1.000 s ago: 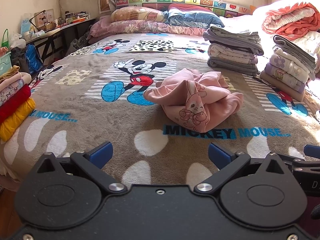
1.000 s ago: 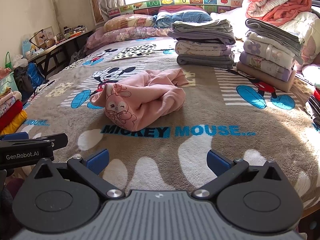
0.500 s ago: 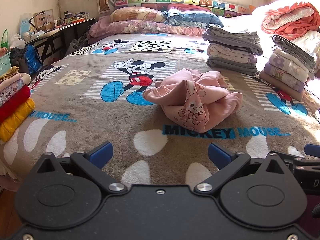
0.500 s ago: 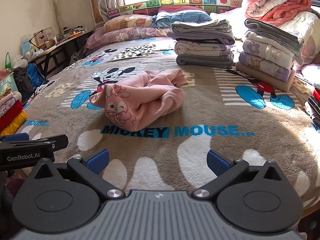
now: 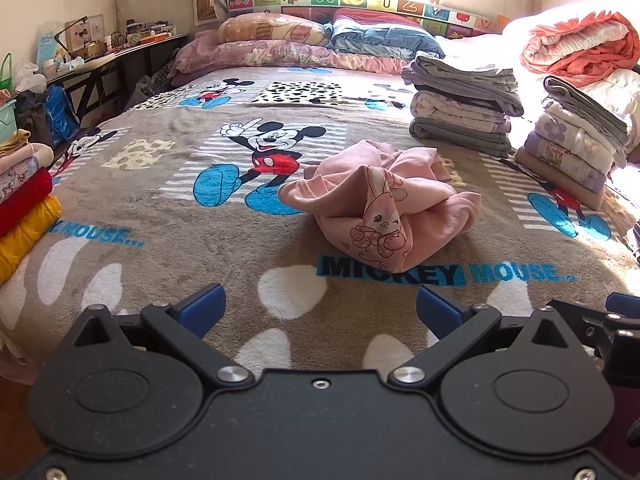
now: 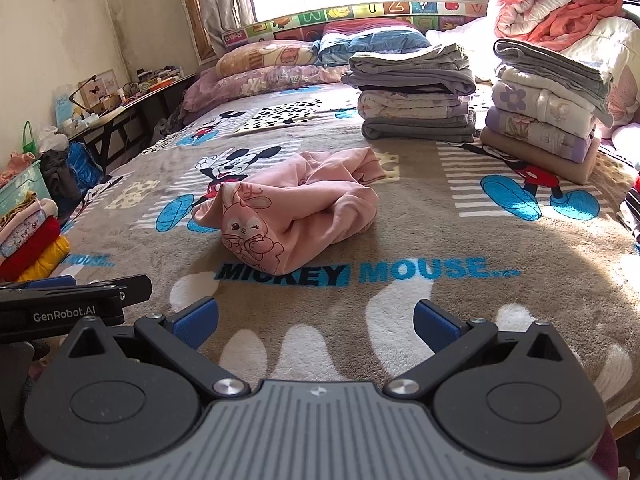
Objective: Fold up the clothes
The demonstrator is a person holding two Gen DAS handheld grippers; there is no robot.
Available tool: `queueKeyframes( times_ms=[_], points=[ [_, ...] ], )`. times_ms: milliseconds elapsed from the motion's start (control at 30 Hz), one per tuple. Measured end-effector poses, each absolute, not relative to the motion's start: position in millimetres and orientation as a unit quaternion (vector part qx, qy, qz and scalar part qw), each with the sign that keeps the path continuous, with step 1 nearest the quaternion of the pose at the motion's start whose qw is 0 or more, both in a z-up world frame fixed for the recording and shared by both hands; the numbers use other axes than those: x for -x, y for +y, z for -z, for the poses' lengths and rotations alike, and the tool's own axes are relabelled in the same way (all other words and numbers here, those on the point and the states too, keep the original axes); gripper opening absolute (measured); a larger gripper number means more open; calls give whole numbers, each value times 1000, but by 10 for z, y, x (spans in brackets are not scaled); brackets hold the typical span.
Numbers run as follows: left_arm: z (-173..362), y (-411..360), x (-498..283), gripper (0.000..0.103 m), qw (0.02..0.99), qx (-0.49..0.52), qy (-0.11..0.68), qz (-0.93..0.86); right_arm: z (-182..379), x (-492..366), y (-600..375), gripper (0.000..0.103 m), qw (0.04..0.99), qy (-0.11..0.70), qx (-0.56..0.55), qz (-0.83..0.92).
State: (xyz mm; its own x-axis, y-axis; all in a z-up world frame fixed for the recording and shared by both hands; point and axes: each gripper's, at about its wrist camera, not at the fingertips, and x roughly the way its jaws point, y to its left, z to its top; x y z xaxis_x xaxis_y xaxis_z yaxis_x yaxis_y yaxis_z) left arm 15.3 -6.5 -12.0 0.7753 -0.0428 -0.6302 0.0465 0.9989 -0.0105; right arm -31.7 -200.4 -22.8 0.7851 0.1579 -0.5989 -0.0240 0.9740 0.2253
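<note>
A pink garment (image 5: 380, 204) lies crumpled in a heap on the bed (image 5: 160, 216), unfolded, with a printed rabbit face turned toward the cameras. It sits just beyond the blue "MICKEY MOUSE" lettering (image 6: 360, 272) on the grey blanket, its near edge touching the top of the letters.

Left gripper (image 5: 320, 308): released, blue fingers (image 5: 202, 308) spread wide, nothing between them. It hangs over the near edge of the bed, short of the lettering and well apart from the garment.

Right gripper (image 6: 316, 320): likewise released, fingers (image 6: 434, 326) spread, empty. It is on the near side of the lettering, apart from the garment. The left gripper's body shows at the left edge of the right wrist view, beside the right one.

Beyond the garment and to its right stand two stacks of folded laundry (image 6: 416, 96), (image 6: 548, 112), upright and tidy. A third stack (image 5: 24, 200), with red and yellow items, sits at the bed's left edge. Pillows (image 5: 272, 36) lie at the headboard, far behind the garment. A rolled orange quilt (image 6: 560, 0) rests behind the right-hand stack.
</note>
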Motion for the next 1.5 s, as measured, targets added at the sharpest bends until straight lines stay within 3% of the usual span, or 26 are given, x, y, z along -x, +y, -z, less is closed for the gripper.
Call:
queueKeyframes(
  times_ms=[833,1500],
  points=[
    [333,112,-839,103,921,74,378,55,220,-130,-2123,103,952,279,-76,-103],
    [485,165,-1376,102,902,-61,409,122,206,-1145,-2077,103,916,337,36,-214]
  ],
)
